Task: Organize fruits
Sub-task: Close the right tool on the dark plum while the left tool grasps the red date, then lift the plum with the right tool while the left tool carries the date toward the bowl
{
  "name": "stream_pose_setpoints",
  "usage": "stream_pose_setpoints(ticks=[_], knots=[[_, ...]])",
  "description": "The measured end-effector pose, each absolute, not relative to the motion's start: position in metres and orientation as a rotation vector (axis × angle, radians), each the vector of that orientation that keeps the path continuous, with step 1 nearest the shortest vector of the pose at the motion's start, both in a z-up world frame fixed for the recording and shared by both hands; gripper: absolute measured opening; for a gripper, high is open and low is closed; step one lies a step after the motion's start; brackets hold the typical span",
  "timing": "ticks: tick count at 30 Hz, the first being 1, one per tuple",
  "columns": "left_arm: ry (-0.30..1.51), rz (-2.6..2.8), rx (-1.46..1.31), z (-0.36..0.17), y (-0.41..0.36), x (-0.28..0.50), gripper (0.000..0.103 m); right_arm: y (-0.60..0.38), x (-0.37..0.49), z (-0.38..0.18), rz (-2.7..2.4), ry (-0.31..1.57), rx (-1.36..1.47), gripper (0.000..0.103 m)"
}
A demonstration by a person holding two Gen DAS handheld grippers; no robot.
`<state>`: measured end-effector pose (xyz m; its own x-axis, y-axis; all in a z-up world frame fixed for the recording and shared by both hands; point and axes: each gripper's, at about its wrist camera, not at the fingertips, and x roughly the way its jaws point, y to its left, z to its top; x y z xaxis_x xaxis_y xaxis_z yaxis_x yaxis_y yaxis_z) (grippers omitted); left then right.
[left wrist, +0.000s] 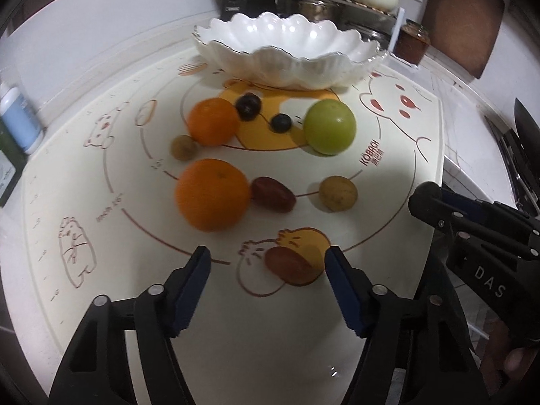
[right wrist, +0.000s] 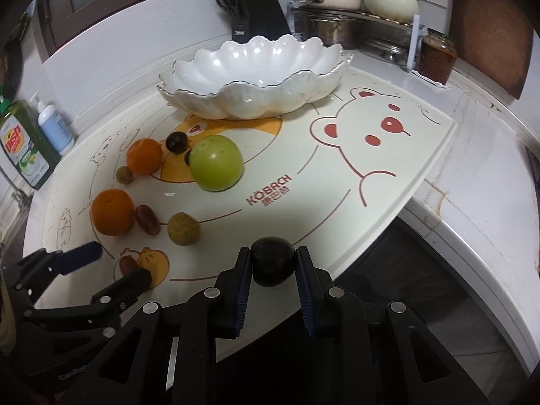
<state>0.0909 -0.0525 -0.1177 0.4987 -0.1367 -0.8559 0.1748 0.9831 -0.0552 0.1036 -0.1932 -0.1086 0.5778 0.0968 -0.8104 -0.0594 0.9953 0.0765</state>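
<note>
Fruits lie scattered on the printed mat (left wrist: 398,202) on the worktop, none yet in the scalloped white bowl (right wrist: 253,77) behind them, so nearly everything is left to do. The right gripper (right wrist: 274,266) has its jaws clamped on a dark round fruit (right wrist: 273,265) at the mat's near edge. The left gripper (left wrist: 268,270) stands with jaws half wide around a red date (left wrist: 290,265), not yet touching it. Two oranges, a green apple (left wrist: 330,126) and smaller fruits wait.

Right tongs (right wrist: 274,263) clamped on a dark round fruit (right wrist: 272,265) above the mat's (right wrist: 303,209) near edge
</note>
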Motion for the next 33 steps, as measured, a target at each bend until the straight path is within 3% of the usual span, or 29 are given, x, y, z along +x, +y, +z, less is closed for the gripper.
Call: stream_pose_setpoints(ticks=[5, 10, 33], knots=[[1.026, -0.2, 0.071, -0.12, -0.062, 0.093, 0.051, -0.201, 0.104, -0.11, 0.08, 0.953, 0.062, 0.027], [1.019, -0.215, 0.074, -0.118, -0.063, 0.093, 0.029, -0.203, 0.103, -0.11, 0.077, 0.953, 0.067, 0.027], [0.949, -0.222, 0.093, -0.091, -0.066, 0.093, 0.028, -0.208, 0.101, -0.091, 0.075, 0.898, 0.078, 0.027]])
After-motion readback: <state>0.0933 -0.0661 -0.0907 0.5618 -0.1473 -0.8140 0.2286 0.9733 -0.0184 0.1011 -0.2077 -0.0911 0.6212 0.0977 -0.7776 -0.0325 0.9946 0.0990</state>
